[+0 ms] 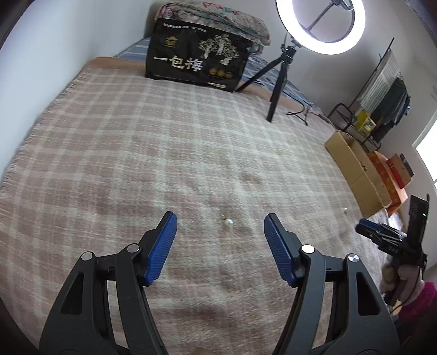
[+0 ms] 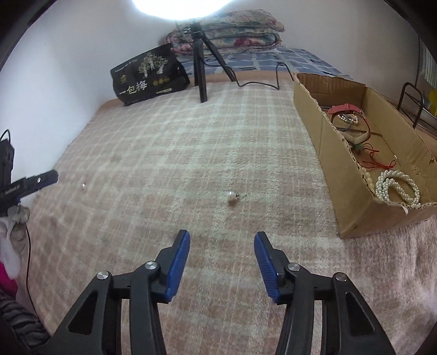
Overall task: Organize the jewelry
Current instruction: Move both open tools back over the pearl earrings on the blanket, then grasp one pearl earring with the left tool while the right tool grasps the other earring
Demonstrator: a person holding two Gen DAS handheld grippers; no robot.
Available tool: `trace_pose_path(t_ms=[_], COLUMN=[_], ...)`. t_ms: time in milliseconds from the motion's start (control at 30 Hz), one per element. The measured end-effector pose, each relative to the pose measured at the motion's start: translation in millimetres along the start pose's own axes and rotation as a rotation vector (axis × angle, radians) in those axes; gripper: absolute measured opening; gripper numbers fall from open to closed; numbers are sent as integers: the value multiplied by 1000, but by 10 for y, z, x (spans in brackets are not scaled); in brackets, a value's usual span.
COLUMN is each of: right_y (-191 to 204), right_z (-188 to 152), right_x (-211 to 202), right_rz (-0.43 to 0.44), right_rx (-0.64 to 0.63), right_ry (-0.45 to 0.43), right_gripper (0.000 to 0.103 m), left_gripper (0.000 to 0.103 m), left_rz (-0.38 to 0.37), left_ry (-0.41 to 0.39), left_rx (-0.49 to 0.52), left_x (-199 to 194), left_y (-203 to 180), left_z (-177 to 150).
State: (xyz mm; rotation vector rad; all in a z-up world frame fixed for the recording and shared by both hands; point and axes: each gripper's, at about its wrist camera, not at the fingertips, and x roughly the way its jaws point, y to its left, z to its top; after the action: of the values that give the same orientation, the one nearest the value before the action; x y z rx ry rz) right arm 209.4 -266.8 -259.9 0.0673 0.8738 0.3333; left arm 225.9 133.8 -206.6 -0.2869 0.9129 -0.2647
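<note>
Both claws gape, empty — left claw [image 1: 220,219] over one pearl earring [image 1: 227,222]; right claw [image 2: 221,237] near another pearl earring [image 2: 232,196]; cardboard box [image 2: 352,191] beside it.

A pink-and-cream plaid blanket [image 1: 164,153] covers the bed. At its far end a black bag with gold trees and Chinese lettering [image 1: 196,60] leans before a folded floral quilt [image 2: 232,30]. Just beside the bag a ring light [image 1: 321,21] glows on a black tripod [image 1: 275,82], its cable [image 2: 259,82] trailing across the blanket
</note>
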Motion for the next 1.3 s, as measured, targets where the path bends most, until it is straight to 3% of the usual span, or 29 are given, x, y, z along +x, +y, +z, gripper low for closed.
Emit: trace_pose_path(t_ms=[333, 500, 1167, 1300], right_y=[11, 100, 52, 74], right_z=[51, 80, 161, 172], right_x=[189, 211, 321, 353], right_rz=[-38, -69, -77, -77], right_rx=[25, -26, 3, -3], right_ry=[-21, -29, -41, -45], right_gripper=[45, 43, 35, 33], left_gripper=[68, 68, 64, 58], left_rz=[-41, -55, -79, -79], left_ry=[23, 47, 71, 67], left_rx=[-19, -38, -37, -40], left_x=[128, 195, 364, 386], left_y=[46, 99, 49, 63], left_z=[-10, -73, -87, -80])
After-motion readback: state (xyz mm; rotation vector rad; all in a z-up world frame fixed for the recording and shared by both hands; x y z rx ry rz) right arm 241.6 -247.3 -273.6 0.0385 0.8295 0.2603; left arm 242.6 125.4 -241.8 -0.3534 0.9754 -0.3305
